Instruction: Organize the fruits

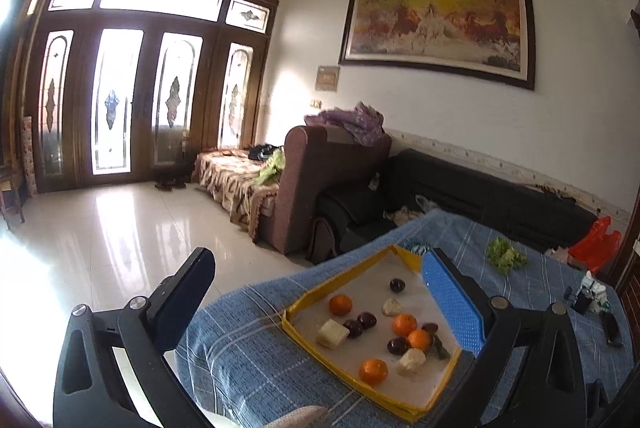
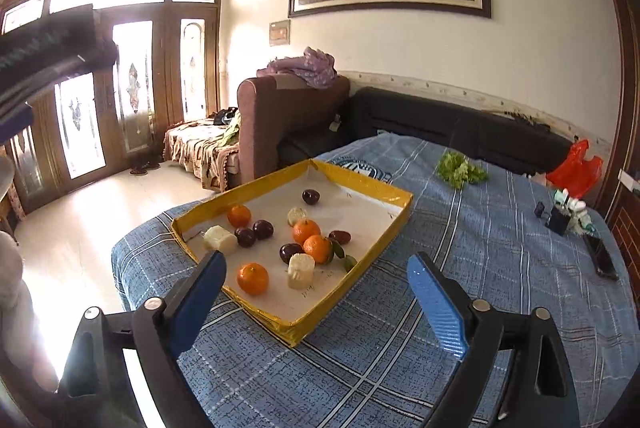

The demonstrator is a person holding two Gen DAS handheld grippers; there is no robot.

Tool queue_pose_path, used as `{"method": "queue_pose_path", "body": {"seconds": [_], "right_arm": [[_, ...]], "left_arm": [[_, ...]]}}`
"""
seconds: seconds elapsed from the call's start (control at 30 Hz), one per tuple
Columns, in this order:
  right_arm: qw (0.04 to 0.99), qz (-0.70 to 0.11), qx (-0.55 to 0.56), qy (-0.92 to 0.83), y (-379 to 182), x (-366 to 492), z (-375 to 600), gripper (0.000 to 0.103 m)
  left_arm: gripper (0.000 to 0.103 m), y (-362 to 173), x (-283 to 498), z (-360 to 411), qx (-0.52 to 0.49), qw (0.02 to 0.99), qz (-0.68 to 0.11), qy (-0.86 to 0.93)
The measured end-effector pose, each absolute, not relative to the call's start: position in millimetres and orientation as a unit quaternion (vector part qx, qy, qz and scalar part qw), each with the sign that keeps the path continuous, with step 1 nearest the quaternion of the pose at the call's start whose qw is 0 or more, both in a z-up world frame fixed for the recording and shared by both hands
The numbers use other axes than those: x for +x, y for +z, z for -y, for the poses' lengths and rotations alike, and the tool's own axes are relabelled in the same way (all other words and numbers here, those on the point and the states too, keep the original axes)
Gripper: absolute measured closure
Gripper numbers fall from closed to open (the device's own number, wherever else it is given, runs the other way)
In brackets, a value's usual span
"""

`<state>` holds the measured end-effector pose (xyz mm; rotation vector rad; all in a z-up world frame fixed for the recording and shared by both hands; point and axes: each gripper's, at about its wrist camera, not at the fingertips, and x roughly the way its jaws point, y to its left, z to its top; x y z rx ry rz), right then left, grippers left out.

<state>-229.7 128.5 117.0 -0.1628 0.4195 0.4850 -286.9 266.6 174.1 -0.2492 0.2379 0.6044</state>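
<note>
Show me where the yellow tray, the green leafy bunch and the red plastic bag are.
yellow tray (image 2: 362, 184): right wrist view, on its far rim.
green leafy bunch (image 2: 460, 168): right wrist view, on its middle.
red plastic bag (image 2: 576, 170): right wrist view, on its middle.

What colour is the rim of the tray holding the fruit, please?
Yellow-gold; the tray rim shows best in the right wrist view.

A shallow tray (image 2: 372, 188) sits on the cloth-covered desk (image 2: 480, 268) with tangerines (image 2: 253, 278), dark plums (image 2: 311, 196) and pale cut chunks (image 2: 301, 270) scattered inside it, a leafy bunch (image 2: 460, 167) lying behind it to the right, and sofas (image 2: 280, 116) standing beyond the desk along the wall.
</note>
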Motion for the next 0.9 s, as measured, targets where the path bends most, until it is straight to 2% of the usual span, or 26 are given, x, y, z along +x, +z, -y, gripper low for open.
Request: {"method": "queue_pose_path", "body": {"seconds": [0.23,0.9], "right_arm": [[0.941,-0.232,-0.081,0.233,107.1,-212.6,-128.6,0.005],[0.917,-0.271,-0.126,0.264,91.6,-190.8,-174.4,0.005]], "left_arm": [[0.000,145.2,-258.1,-282.5,-0.138,0.933,-0.185,0.277],[0.000,119.0,-241.0,-312.5,-0.132,0.914,-0.226,0.309]]}}
